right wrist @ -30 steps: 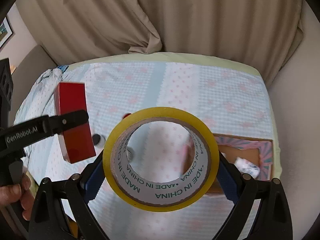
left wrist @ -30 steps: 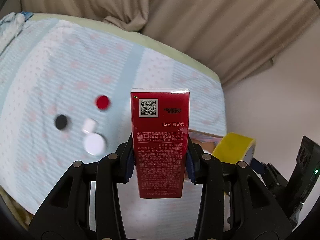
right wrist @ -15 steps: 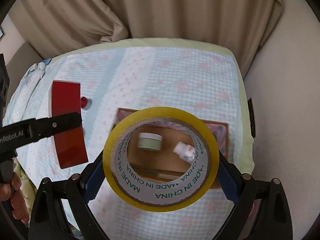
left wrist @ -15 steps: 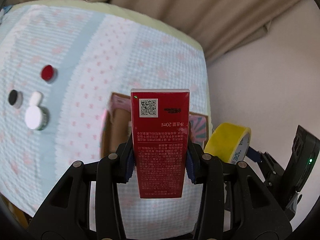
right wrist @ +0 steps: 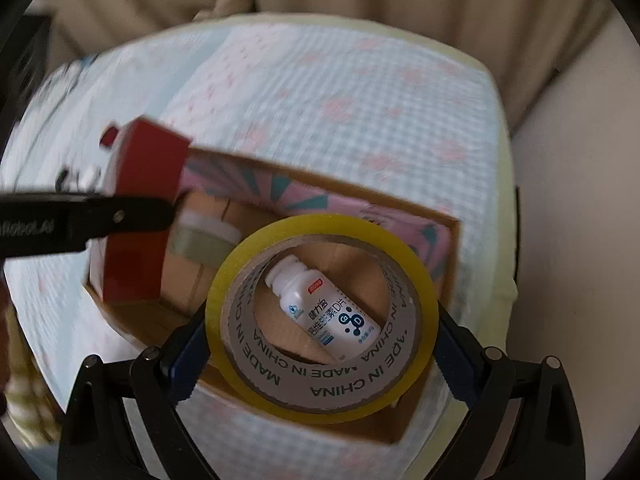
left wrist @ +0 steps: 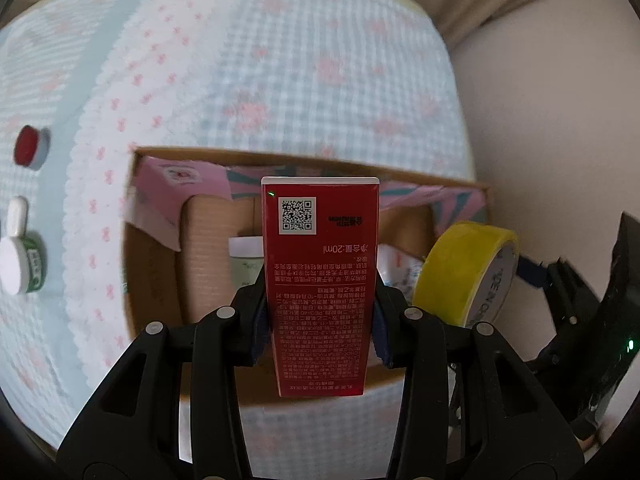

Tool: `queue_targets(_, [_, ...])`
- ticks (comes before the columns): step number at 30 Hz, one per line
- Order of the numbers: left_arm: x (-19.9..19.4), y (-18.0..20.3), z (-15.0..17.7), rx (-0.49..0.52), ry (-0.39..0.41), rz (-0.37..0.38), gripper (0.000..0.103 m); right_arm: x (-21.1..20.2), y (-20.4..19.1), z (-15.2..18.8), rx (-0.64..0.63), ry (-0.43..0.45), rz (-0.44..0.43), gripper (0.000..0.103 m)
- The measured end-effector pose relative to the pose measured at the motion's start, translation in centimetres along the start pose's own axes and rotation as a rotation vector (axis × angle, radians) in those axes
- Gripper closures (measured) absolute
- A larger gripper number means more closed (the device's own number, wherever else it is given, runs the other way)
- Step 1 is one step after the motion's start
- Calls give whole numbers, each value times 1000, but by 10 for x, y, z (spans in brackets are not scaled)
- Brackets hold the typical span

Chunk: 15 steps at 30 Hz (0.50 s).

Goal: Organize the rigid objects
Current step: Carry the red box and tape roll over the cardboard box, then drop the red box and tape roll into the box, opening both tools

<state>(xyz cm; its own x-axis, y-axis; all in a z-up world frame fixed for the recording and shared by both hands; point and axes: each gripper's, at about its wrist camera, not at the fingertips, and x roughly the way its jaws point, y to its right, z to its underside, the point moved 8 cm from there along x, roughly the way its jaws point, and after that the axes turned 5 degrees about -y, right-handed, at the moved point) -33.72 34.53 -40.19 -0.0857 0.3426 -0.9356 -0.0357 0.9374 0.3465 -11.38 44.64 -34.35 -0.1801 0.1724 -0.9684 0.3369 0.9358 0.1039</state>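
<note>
two grippers hold a red carton and a tape roll over an open cardboard box

a bed [left wrist: 280, 80] covered in a pale blue and white checked cloth with pink flowers fills most of both views, with beige curtains [right wrist: 360, 0] behind it. near its right edge sits an open cardboard box [left wrist: 152, 280] with pink and teal printed flaps folded inward.

the left gripper [left wrist: 318, 320] points steeply down above the box, its jaws closed tight on the sides of a tall red carton [left wrist: 320, 264] that carries a qr code and white print. in the right wrist view the carton [right wrist: 144, 216] hangs over the left end of the box [right wrist: 448, 280].

the right gripper [right wrist: 320, 344] is beside it, jaws spread wide and pressing on the outer edge of a yellow tape roll [right wrist: 320, 404], held on edge over the right part of the box. the inner ring reads "made in china".

inside the box, a white bottle [right wrist: 324, 312] lies on its side, seen through the hole of the roll, and a pale green jar [right wrist: 204, 240] with a white lid sits near the carton.

on the cloth to the left of the box lie a white-lidded green jar [left wrist: 20, 264], a small white capsule-shaped item [left wrist: 18, 216] just beside it, and a small red-topped item [left wrist: 30, 152] further back.
</note>
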Motion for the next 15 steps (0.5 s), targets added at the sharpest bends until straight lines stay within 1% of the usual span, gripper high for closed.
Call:
queue_targets(2, [13,-1,4,26,-15,-15,65,13,-3,5,-65,-8,24,7])
queue_targets(4, [25,-1,11,58,-29,-33,65,19,-5,8,-97,-6,35,7])
queue_targets(8, [36,-3,26,114,-45,-79,65,34,-6,19,-94,-24,8,7])
queue_targets(9, [38,-5,29,141,-55,-83,65,36,-6,22,-92,-27,4,7])
queue_targets(15, [37,-7,35,232,-41,-138,65,40,-9,31,-115,-8,5,7])
